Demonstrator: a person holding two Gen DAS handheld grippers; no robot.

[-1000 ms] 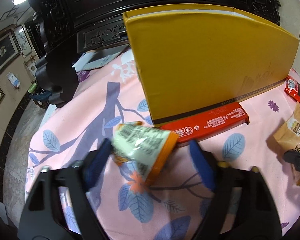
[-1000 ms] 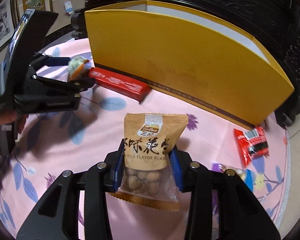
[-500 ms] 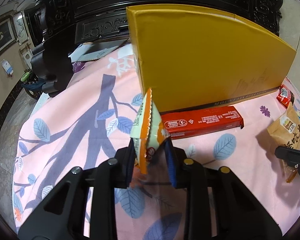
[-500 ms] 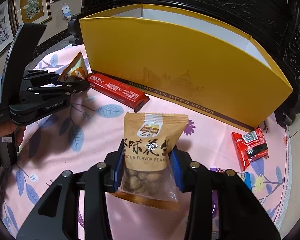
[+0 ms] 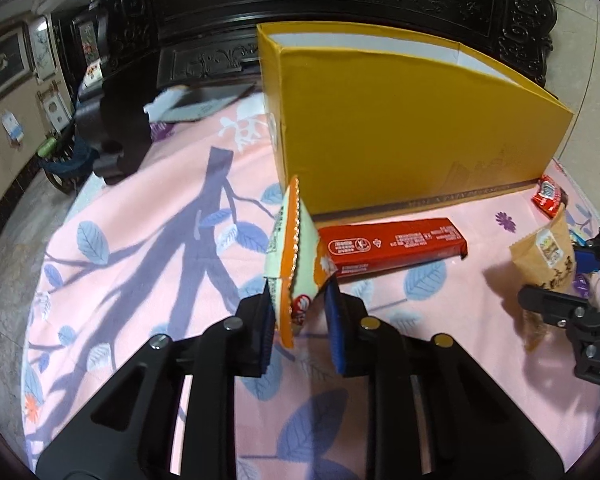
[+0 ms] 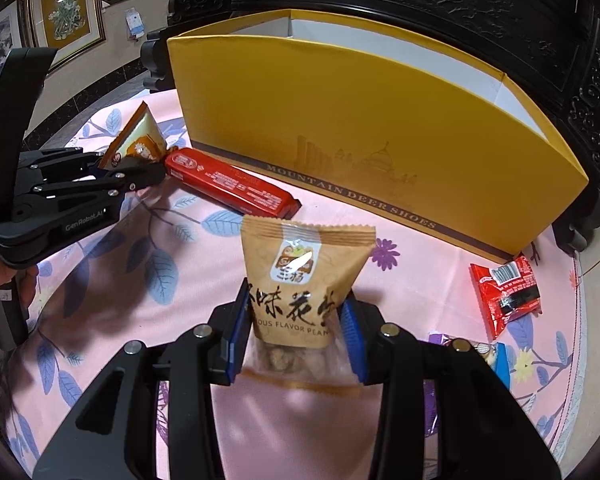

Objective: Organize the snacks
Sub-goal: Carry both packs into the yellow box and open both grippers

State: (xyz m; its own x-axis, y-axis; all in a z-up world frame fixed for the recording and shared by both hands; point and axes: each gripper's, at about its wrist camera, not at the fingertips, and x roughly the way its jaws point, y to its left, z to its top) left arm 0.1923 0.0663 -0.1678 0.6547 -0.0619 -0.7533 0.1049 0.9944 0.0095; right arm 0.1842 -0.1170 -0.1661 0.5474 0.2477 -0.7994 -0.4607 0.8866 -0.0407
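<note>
My left gripper (image 5: 298,312) is shut on an orange and white snack packet (image 5: 294,256) and holds it upright above the pink cloth, just left of the yellow box (image 5: 400,132). The packet also shows in the right wrist view (image 6: 138,146). My right gripper (image 6: 296,320) is shut on a brown peanut bag (image 6: 300,284), lifted in front of the yellow box (image 6: 360,140). The bag also shows at the right in the left wrist view (image 5: 548,256). A long red snack bar (image 6: 230,186) lies along the box's front.
A small red packet (image 6: 504,292) lies on the cloth at the right, near the box's corner. A blue wrapper (image 6: 496,356) lies by the right gripper. The box is open at the top. Dark carved furniture (image 5: 300,0) stands behind the table.
My left gripper closed on the orange and white packet and lifted it upright off the cloth. My right gripper rose with the peanut bag, and the box's open top now shows.
</note>
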